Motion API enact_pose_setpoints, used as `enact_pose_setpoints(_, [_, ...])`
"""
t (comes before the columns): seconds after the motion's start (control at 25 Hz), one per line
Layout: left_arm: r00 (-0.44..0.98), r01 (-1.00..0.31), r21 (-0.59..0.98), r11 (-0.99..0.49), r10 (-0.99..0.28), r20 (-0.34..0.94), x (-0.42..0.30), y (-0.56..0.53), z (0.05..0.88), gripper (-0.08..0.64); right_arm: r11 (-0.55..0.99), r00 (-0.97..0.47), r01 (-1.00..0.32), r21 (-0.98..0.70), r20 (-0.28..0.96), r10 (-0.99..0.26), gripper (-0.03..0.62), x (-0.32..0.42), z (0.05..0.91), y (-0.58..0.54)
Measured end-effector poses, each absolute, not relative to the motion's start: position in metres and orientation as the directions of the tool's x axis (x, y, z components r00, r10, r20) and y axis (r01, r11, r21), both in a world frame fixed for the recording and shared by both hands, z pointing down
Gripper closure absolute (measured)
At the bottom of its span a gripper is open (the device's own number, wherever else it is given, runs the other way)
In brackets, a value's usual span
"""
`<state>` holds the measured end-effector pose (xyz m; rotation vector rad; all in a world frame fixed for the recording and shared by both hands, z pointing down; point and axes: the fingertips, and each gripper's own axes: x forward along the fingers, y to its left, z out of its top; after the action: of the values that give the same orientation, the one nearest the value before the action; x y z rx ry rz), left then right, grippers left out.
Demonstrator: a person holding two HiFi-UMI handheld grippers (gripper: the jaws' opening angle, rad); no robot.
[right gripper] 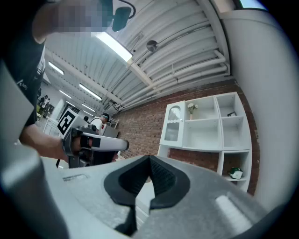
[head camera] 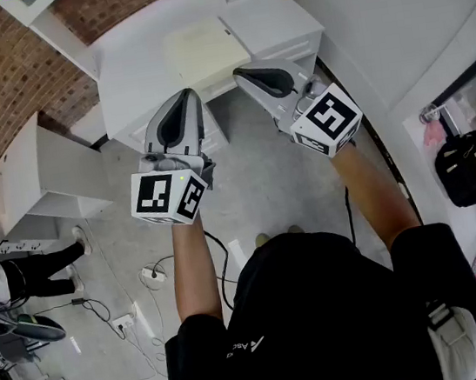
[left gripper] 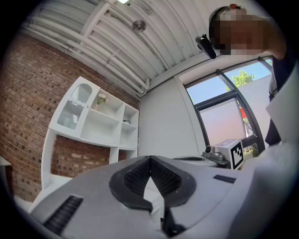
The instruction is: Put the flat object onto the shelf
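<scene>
Head view: cream flat object (head camera: 206, 53) lies on white counter (head camera: 135, 54), just ahead of left gripper (head camera: 184, 97) and right gripper (head camera: 244, 74).
Left gripper view: jaws together, empty; shelf (left gripper: 103, 119) ahead.
Right gripper view: jaws together, empty.
Object looks thin, light, maybe bendable; better to pinch near edge.
</scene>
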<state>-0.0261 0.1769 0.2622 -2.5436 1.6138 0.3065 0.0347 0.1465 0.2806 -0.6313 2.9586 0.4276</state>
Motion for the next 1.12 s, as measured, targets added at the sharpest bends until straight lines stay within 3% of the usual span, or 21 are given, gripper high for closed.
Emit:
enact_pose_setpoints(0.4, [0.421,-0.899,0.02,-0.438,-0.876,-0.236,-0.045,0.17,0.264,0.561,0.863,-0.916,-0.402,0.306,-0.139,-0.377,0.591,0.014,0.279,0.147])
enact_pose_setpoints(0.88, [0.458,-0.877,0.041,-0.479,-0.859,-0.227,-0.092,0.159,0.284,0.562,0.802,-0.886,-0.442,0.402,-0.057,-0.46,0.591,-0.019,0.311,0.128])
enact_pose_setpoints(1.12, [0.463,-0.872,0.058,-0.485,-0.859,-0.217,-0.109,0.143,0.295,0.561,0.687,-0.841,-0.429,0.587,0.018,-0.54,0.591,-0.024,0.343,0.094])
